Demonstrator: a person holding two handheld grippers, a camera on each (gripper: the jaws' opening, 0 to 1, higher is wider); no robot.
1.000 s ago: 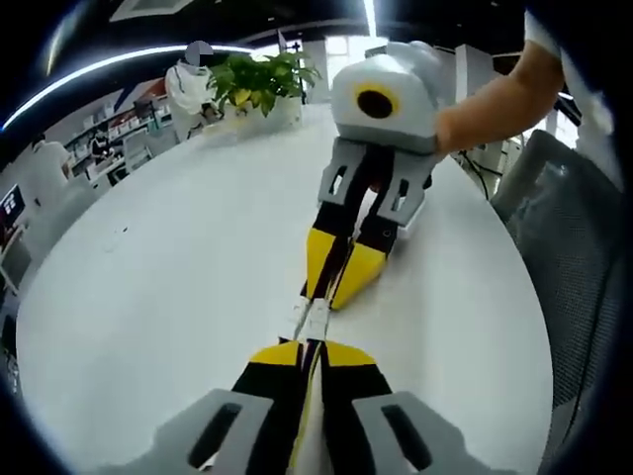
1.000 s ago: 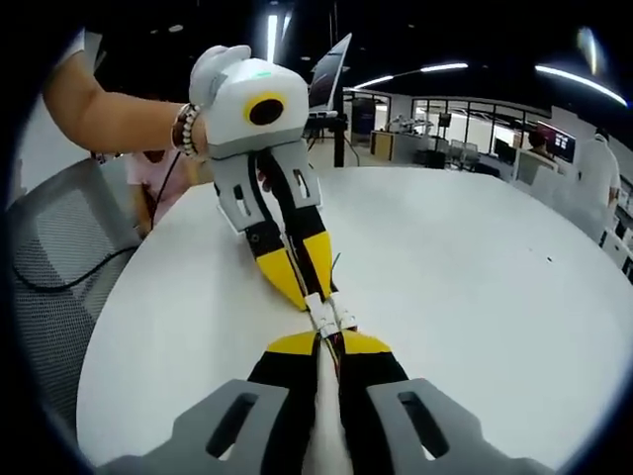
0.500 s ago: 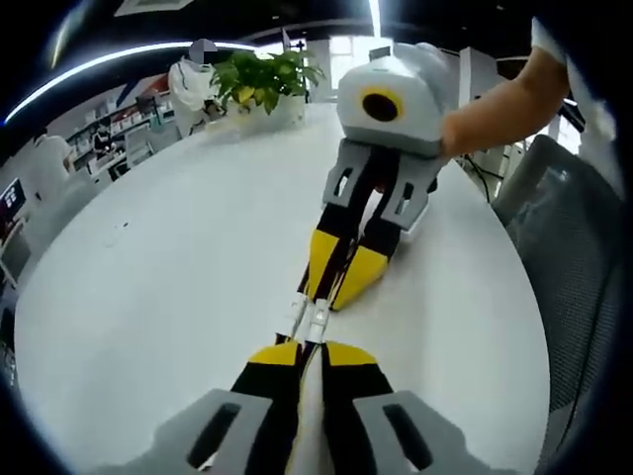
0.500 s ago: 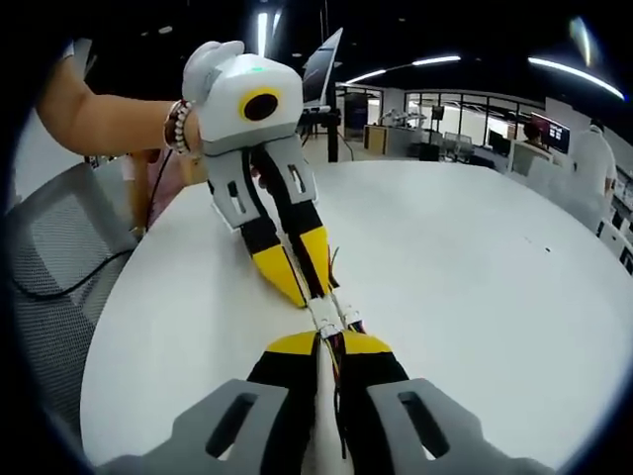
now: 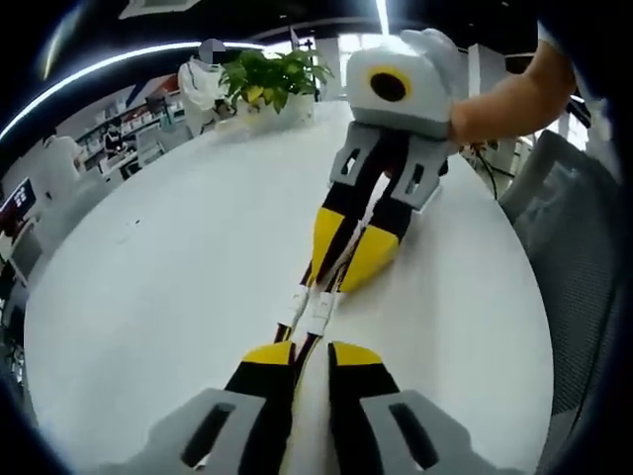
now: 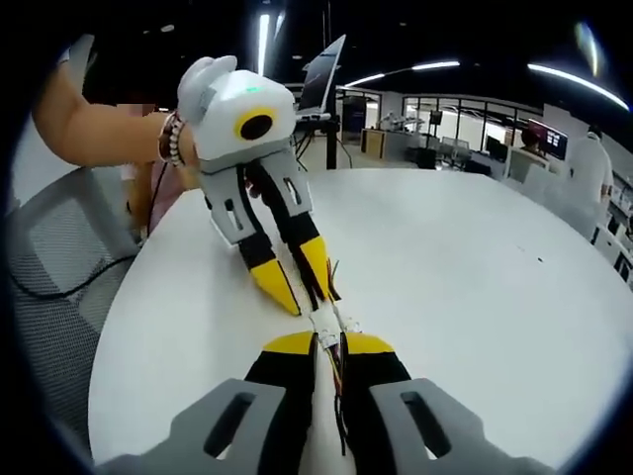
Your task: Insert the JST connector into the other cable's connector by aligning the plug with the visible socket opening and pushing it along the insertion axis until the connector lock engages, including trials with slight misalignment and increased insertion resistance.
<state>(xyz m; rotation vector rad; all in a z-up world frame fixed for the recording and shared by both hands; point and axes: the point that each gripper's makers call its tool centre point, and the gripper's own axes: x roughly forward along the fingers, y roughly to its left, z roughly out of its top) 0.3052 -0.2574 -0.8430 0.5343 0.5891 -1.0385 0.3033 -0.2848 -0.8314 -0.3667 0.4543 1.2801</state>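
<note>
Over a white round table (image 5: pixel 148 267) my two grippers point at each other, tip to tip. In the left gripper view my left gripper (image 5: pixel 312 350) is shut on a thin wired cable, and two small white JST connector bodies (image 5: pixel 309 311) sit close together just past its yellow tips. The right gripper (image 5: pixel 328 283) comes down from the top, shut on its own cable. In the right gripper view my right gripper (image 6: pixel 331 342) holds the white connectors (image 6: pixel 334 323) at its tips, with the left gripper (image 6: pixel 303 300) right beyond them. I cannot tell whether plug and socket are joined.
A potted plant (image 5: pixel 267 77) stands at the table's far edge, with a person in white (image 5: pixel 203 81) behind it. Grey mesh chairs (image 5: pixel 579 247) (image 6: pixel 49 267) flank the table. A laptop (image 6: pixel 326 71) stands at the back. The person's forearms (image 5: pixel 504 99) (image 6: pixel 99 124) hold the grippers.
The opposite gripper has drawn back a little in each view, and a bit more of the white connectors shows between the tips. Both grips have held.
</note>
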